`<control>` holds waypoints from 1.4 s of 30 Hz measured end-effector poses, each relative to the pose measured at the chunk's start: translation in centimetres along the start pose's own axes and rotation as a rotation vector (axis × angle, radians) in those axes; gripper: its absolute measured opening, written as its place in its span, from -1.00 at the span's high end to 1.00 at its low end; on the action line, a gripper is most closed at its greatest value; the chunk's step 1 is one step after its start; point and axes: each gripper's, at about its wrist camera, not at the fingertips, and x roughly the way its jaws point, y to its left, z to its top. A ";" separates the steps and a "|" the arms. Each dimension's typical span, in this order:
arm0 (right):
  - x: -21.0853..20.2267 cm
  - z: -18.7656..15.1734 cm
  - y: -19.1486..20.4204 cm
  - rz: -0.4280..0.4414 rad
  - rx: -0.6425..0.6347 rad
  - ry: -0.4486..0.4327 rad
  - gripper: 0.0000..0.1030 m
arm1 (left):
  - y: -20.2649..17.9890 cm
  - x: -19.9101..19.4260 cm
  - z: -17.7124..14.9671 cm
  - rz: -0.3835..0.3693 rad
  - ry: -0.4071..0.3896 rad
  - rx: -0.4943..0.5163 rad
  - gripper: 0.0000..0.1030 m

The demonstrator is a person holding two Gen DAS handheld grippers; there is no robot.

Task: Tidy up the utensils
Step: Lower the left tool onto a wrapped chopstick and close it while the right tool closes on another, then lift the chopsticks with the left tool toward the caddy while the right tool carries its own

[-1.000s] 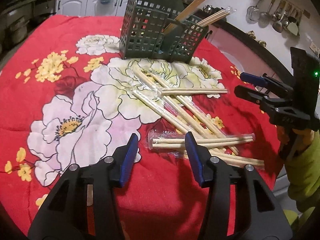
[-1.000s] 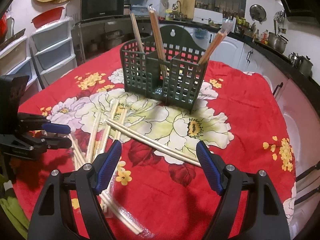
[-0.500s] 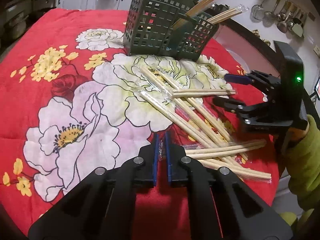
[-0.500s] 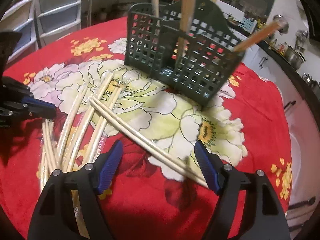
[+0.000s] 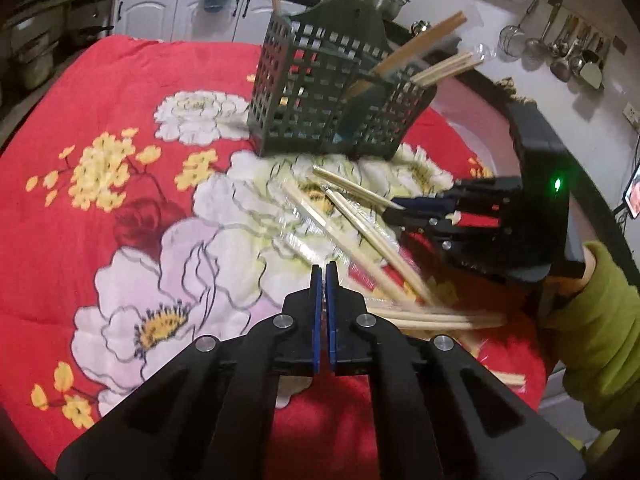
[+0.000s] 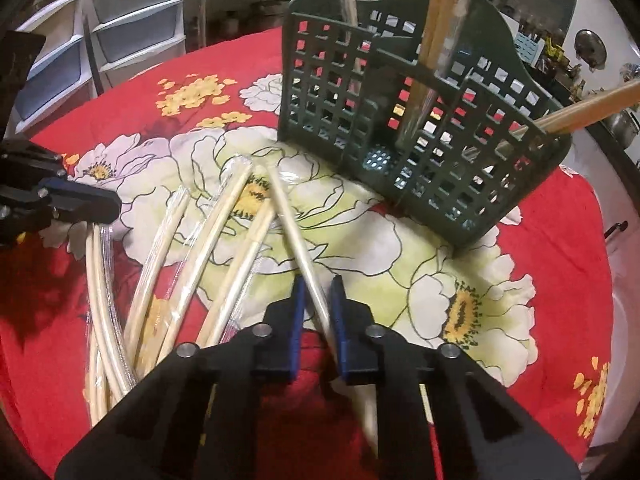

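- My left hand-held gripper [image 5: 323, 276] is closed. The blue pads meet with no chopstick visible between them; whether they pinch the clear wrapper of the pair lying just to its right, I cannot tell.
- My right hand-held gripper [image 6: 318, 300] is closing around one wrapped chopstick pair [image 6: 298, 236]. The pair runs between the jaws and ahead toward the holder; a narrow gap shows on either side of it.
- The green utensil holder [image 6: 404, 120] stands upright on the desk [image 5: 120, 92], directly ahead of both hand-held grippers, beyond the loose pile.
- Done so far, as I judge it: a few pairs already stand or lean in the holder's compartments.
- Left to do: several wrapped chopstick pairs [image 6: 172, 256] lie scattered on the red floral cloth, left of my right hand-held gripper and between the two tools.
- Assessment: the task is partway along, with the larger share of chopsticks not yet in the holder.
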 end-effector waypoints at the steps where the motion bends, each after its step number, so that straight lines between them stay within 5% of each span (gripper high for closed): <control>1: -0.3 -0.1 -0.2 0.008 0.011 -0.009 0.89 | -0.2 -0.1 0.3 -0.004 -0.008 0.004 0.99; 10: -4.8 -1.3 -2.2 0.037 0.109 -0.134 0.89 | -1.5 -1.0 2.8 -0.047 -0.077 0.015 0.99; 24: -14.0 -3.1 -4.1 0.005 0.284 -0.454 0.89 | -6.1 -2.8 6.3 -0.128 -0.157 0.109 1.00; 42: -18.8 -5.9 -7.9 -0.166 0.420 -0.570 0.89 | -14.0 -2.6 10.0 -0.216 -0.194 0.257 1.00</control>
